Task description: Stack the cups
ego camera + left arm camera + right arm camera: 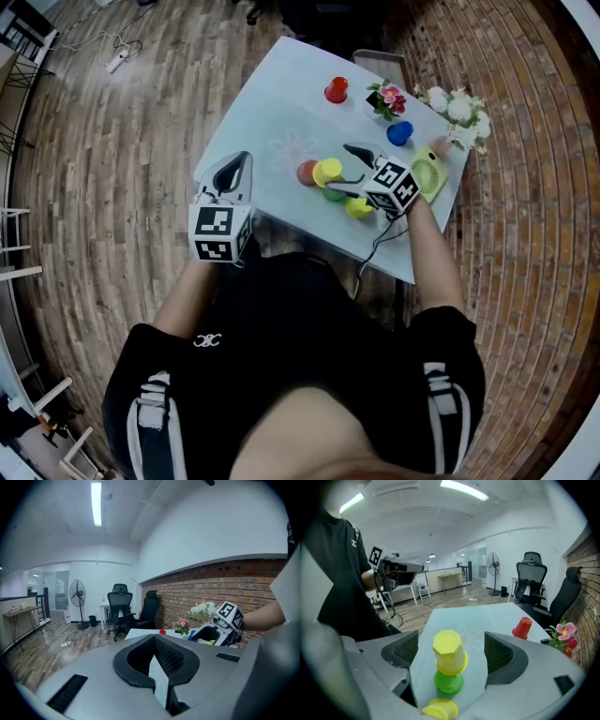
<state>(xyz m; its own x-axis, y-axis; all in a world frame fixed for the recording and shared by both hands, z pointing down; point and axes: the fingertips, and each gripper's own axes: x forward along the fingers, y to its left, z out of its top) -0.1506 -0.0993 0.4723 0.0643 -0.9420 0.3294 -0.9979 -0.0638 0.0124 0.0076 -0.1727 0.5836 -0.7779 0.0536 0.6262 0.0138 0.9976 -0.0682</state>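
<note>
An upturned yellow cup (449, 654) sits stacked on a green cup (448, 682) on the pale blue table (281, 122). My right gripper (451, 641) is open, its jaws standing on either side of the yellow cup without touching it; in the head view my right gripper (339, 171) hovers over this stack (328, 174). A second yellow cup (358, 207) lies nearer me, an orange-red cup (306, 172) stands just left of the stack, a red cup (336, 90) at the far side, and a blue cup (399, 133) at the right. My left gripper (242, 159) is shut and empty at the table's left edge.
A pink flower pot (386, 98), white flowers (459, 111) and a small yellow-green fan (429, 176) crowd the table's right end. A cable hangs off the near edge. Office chairs (119, 609) and a standing fan stand beyond the table, with wood floor all round.
</note>
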